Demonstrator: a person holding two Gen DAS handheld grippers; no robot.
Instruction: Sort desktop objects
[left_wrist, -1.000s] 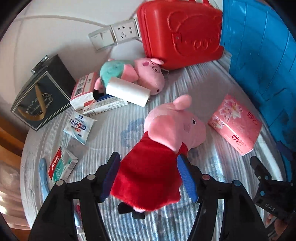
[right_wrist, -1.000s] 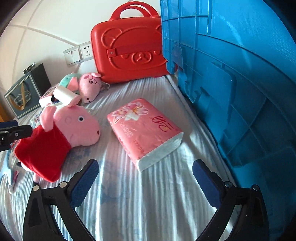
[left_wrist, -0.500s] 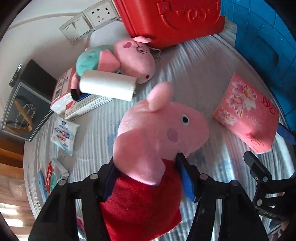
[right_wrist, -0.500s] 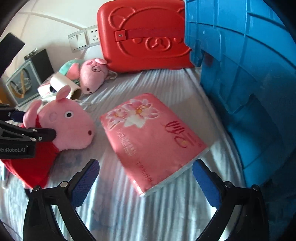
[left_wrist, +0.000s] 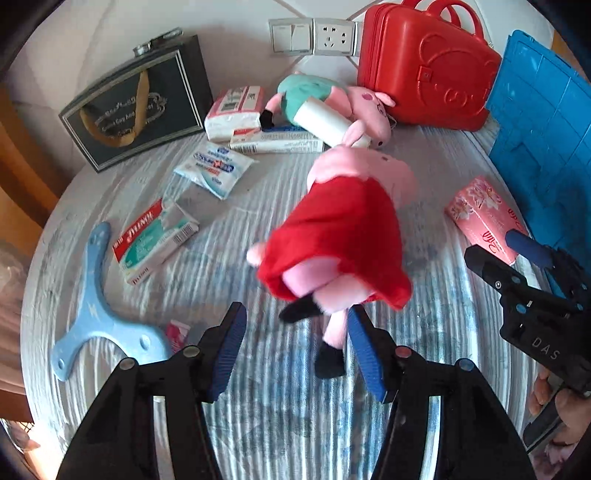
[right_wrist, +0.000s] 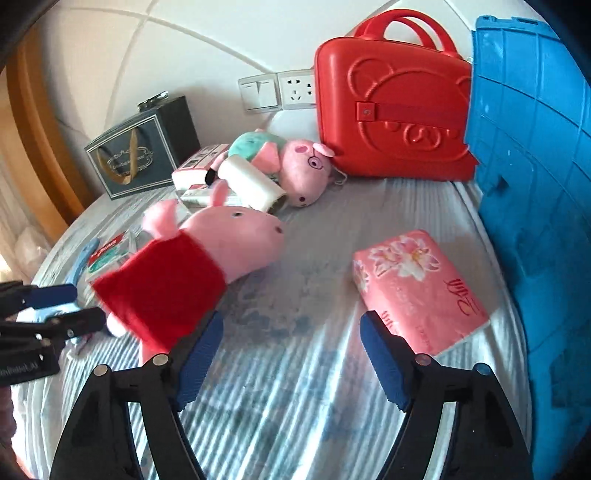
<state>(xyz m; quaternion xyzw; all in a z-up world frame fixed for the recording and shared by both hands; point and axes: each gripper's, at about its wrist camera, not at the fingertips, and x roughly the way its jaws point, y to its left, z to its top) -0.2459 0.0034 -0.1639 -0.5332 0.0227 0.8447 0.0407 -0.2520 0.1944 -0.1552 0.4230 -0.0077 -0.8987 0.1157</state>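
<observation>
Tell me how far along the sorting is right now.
Done: nothing visibly sorted; whether the blue crate holds anything is hidden. In hand: nothing; the red-dress pig lies ungripped at the left gripper, and the right gripper is closing empty. Left: that pig, second pig, tissue pack, toothpaste box.

Fuzzy plush pig toy (left_wrist: 343, 229), glossy red plastic case (left_wrist: 424, 66), shiny film-wrapped tissue pack (right_wrist: 421, 288), ribbed cloth cover (right_wrist: 295, 406).

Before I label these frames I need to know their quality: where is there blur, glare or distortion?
Left wrist view: the red-dress pig plush is motion-smeared, the wall sockets bend with the fisheye, corners are black. Right wrist view: the same plush is soft-edged, sunlight streaks the striped cloth, and the blue crate bows outward.
</observation>
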